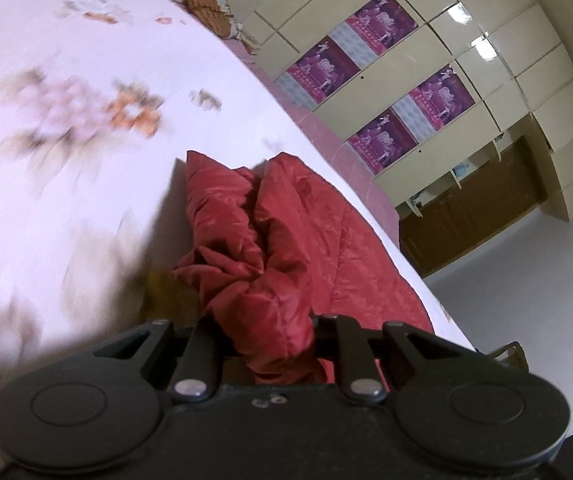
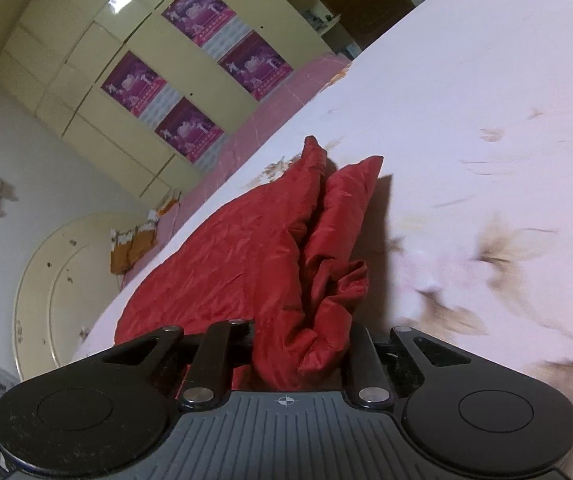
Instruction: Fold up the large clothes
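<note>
The floral-sheeted bed [image 1: 66,160] is seen carrying the red quilted garment [image 1: 286,240], bunched near its edge. A gathered fold is pinched in each of the left gripper [image 1: 274,344] and right gripper [image 2: 302,352] jaws. Folding is judged barely begun; flattening remains.

Cream wardrobe doors [image 1: 466,52] carrying purple posters [image 1: 382,20] are standing beyond the bed [image 1: 86,60], ceiling lights glaring off them.

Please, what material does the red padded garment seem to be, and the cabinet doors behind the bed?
The red padded garment looks like thin synthetic fabric with a slight sheen, puffy and finely creased, probably nylon or polyester. The cream cabinet doors look like glossy lacquered or laminated board: they mirror the ceiling lights.
</note>
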`<state>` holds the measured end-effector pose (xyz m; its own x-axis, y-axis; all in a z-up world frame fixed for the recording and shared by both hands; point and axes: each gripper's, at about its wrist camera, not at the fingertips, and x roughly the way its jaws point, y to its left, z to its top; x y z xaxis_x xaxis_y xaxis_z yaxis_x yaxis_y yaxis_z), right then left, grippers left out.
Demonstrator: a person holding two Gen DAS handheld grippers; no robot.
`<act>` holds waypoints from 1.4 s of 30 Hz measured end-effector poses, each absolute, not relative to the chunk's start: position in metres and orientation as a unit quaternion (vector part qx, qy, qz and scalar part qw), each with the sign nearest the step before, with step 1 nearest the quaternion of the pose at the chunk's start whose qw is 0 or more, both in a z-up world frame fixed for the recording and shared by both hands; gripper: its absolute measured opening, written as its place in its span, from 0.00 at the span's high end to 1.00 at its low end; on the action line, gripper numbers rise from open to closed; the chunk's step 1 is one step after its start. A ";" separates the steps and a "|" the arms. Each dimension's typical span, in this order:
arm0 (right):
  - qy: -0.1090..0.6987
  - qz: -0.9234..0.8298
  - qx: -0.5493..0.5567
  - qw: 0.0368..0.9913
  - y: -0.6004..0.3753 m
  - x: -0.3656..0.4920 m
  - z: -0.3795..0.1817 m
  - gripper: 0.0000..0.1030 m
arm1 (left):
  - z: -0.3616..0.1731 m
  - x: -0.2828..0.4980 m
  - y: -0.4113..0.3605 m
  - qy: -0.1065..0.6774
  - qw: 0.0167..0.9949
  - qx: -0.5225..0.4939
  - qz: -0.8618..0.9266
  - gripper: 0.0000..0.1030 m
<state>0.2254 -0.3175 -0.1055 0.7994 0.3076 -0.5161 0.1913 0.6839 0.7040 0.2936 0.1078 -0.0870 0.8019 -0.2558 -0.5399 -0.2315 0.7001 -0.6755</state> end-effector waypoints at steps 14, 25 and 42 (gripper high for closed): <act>0.335 0.051 0.387 0.858 -0.367 0.117 -0.107 0.84 | -0.090 0.181 0.062 0.308 0.866 -0.393 0.013 0.83; 0.340 0.054 0.383 0.857 -0.372 0.103 -0.099 0.84 | -0.094 0.147 0.061 0.310 0.865 -0.393 0.018 0.83; 0.330 -0.051 0.327 0.884 -0.388 0.088 -0.082 0.27 | -0.111 0.125 0.081 0.292 0.854 -0.431 -0.008 0.22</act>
<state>0.0878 -0.3879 -0.0816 0.7768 0.1252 -0.6172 0.3068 0.7806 0.5446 0.1254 0.0805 -0.1111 0.8299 -0.2656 -0.4906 -0.2372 0.6281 -0.7411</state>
